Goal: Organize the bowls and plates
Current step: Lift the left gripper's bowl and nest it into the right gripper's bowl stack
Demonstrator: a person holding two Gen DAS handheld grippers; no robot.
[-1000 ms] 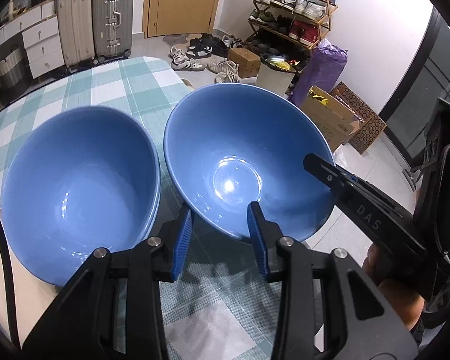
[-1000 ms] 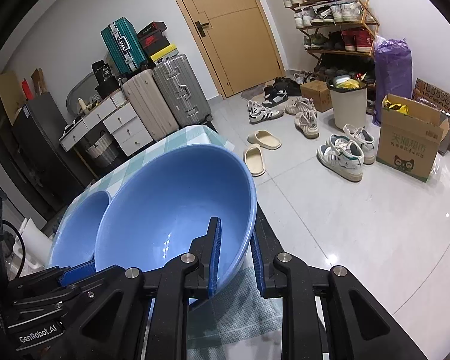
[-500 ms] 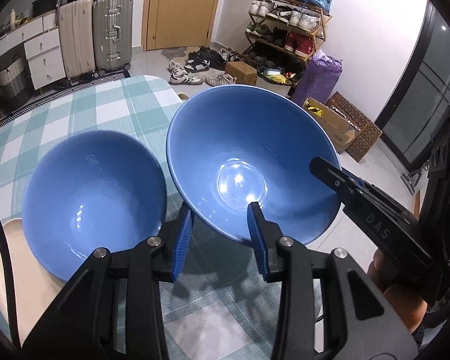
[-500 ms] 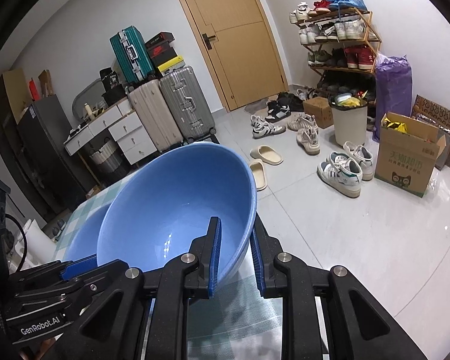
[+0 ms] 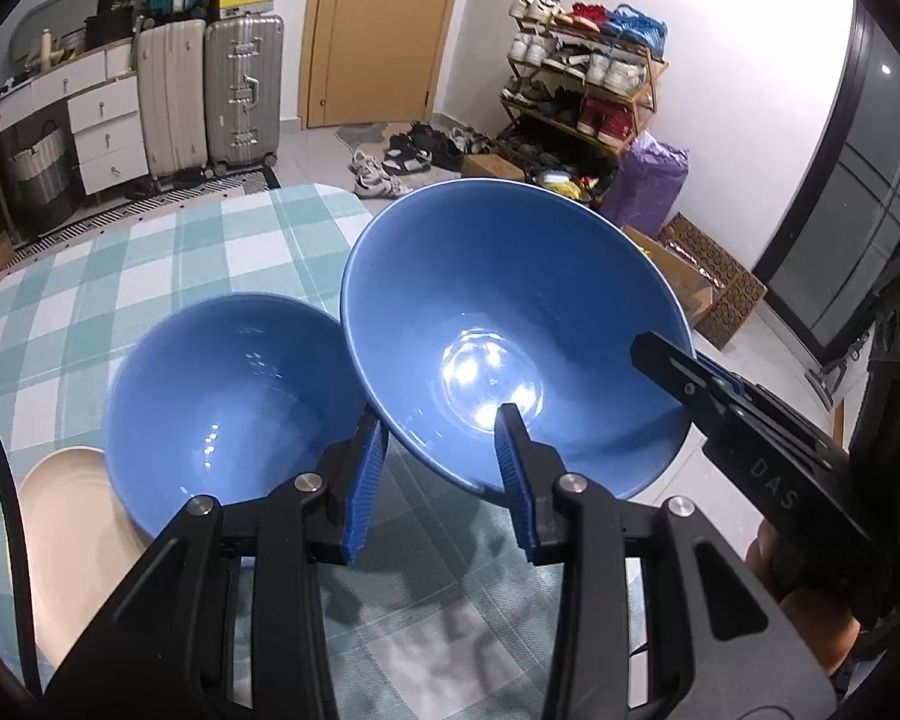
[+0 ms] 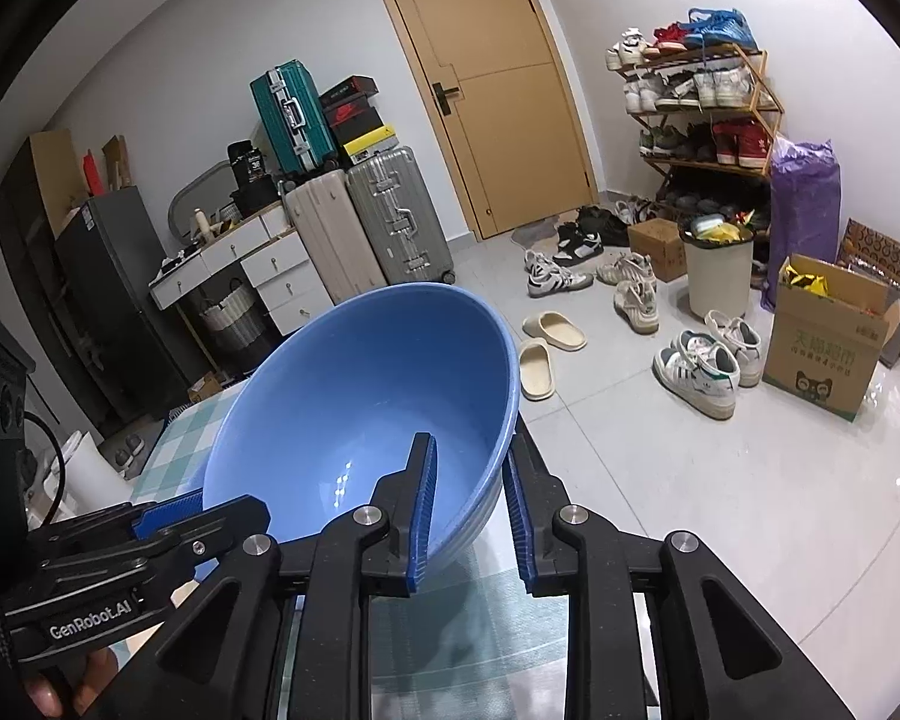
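Observation:
My right gripper [image 6: 471,510] is shut on the rim of a large blue bowl [image 6: 378,408] and holds it tilted in the air above the table. In the left wrist view this lifted bowl [image 5: 510,324] hangs at the right, with the right gripper [image 5: 684,378] clamped on its right rim. A second blue bowl [image 5: 234,408] rests on the table below and to the left. My left gripper [image 5: 438,474] is open and empty, its fingers under the near edge of the lifted bowl, between the two bowls.
A beige plate [image 5: 72,534] lies at the left, partly under the resting bowl. The table has a green-checked cloth [image 5: 168,258]; its right edge drops to the floor. Suitcases [image 5: 210,102], a shoe rack [image 5: 582,90] and boxes stand beyond.
The right gripper has lifted the blue bowl higher off the table. The left gripper has risen and drawn back, so the resting bowl looks smaller and the beige plate shows.

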